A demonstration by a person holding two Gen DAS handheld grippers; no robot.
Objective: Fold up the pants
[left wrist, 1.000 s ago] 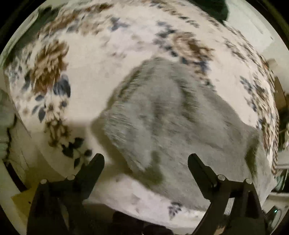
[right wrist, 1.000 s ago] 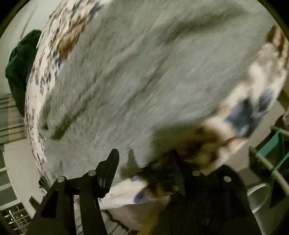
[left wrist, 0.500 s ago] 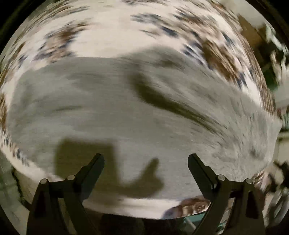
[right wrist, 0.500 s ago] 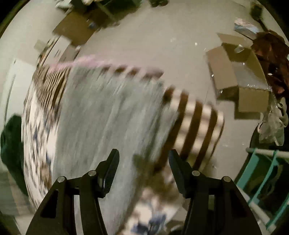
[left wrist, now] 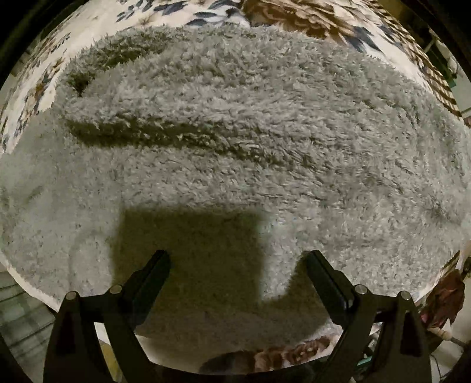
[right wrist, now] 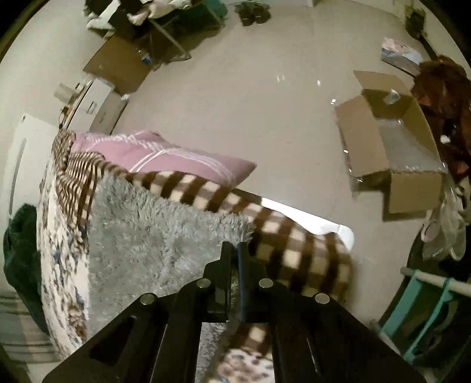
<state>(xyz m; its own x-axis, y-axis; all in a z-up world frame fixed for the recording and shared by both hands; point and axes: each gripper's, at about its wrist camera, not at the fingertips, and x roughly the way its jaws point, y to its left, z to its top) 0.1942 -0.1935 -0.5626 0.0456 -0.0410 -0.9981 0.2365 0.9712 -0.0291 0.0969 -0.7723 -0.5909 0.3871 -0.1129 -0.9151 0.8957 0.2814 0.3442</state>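
Observation:
Fluffy grey pants (left wrist: 250,147) lie spread on a floral bed cover (left wrist: 309,14) and fill most of the left wrist view, with a long fold ridge across the upper part. My left gripper (left wrist: 235,259) hangs open just above them, pointing straight down, with nothing between its fingers and its shadow on the pile. In the right wrist view the pants (right wrist: 147,235) reach a corner at the bed's edge. My right gripper (right wrist: 234,249) has its jaws closing tight on that corner, with grey fluff showing between the fingers.
A brown checked blanket (right wrist: 294,244) and a pink pillow (right wrist: 164,156) lie past the pants at the bed's end. Beyond the bed on the pale floor stands an open cardboard box (right wrist: 391,153). A teal rack (right wrist: 426,294) is at the right, a dark green garment (right wrist: 17,244) at the left.
My right gripper swung to the bed's end and went from open to shut on the pants' corner. The left gripper slid across the pants and came closer, still open.

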